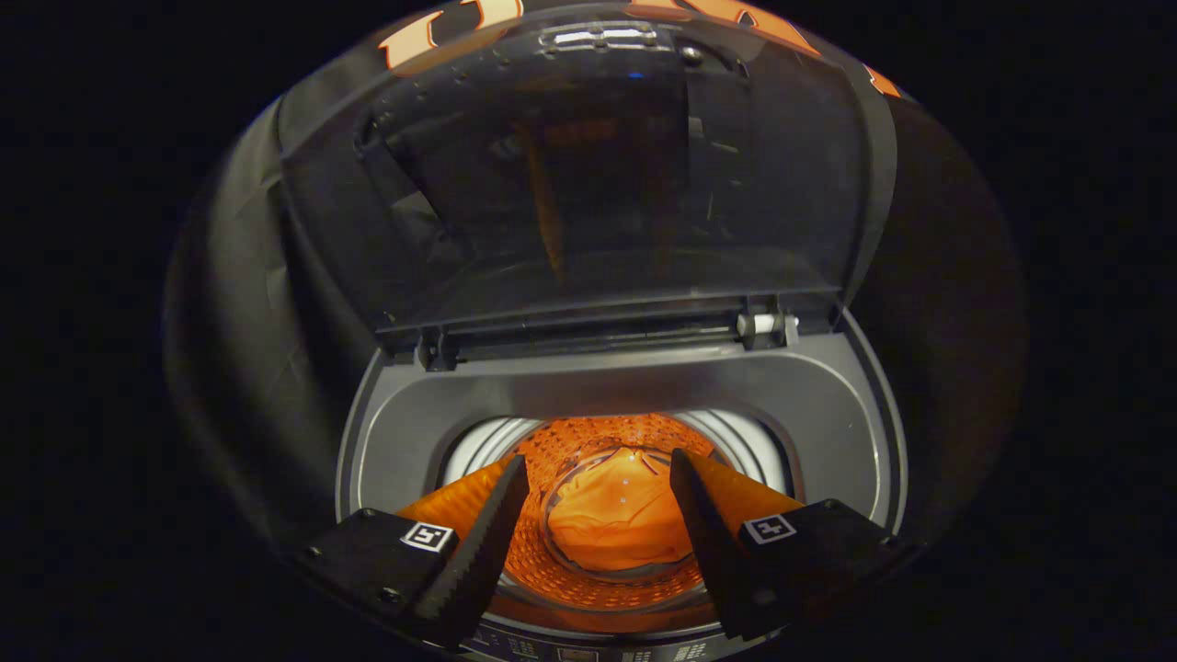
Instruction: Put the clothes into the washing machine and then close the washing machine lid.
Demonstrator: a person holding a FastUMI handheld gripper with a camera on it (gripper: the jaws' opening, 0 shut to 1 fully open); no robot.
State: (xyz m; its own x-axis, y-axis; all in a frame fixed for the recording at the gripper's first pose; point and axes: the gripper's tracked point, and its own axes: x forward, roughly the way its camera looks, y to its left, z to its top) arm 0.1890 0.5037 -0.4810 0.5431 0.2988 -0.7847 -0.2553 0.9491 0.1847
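1. While my gripper (pixel 588 542) hangs over the mouth of the washing machine (pixel 855 423), its fingers are spread wide with nothing between them; I see straight down past them into the drum (pixel 625 428).

2. Below the fingers, at the bottom of the drum, lies the orange cloth (pixel 616 524). It looks to be fully inside, bunched flat on the drum floor, so I judge the loading step done and the closing step not yet begun.

3. Behind the drum opening, the lid (pixel 588 184) stands raised on its hinge (pixel 763 325), tilted back from the machine's rear edge. It is dark and see-through, and its free edge is up at the far side from me.

4. What could go wrong, as I judge it:
   - If I pull the lid from a point near the hinge, I get little leverage and the fingers may slip off the smooth panel.
   - If I let it drop once it passes upright, it may slam onto the grey top deck (pixel 405 432).
   - If I leave the gripper low over the drum while the lid falls, the lid could land on my fingers.
   - The light is dim and the panel reflects, so I may misjudge where its free edge sits.
   - I cannot tell whether any cloth trails up the drum wall; a stray fold at the rim would stop the lid seating.
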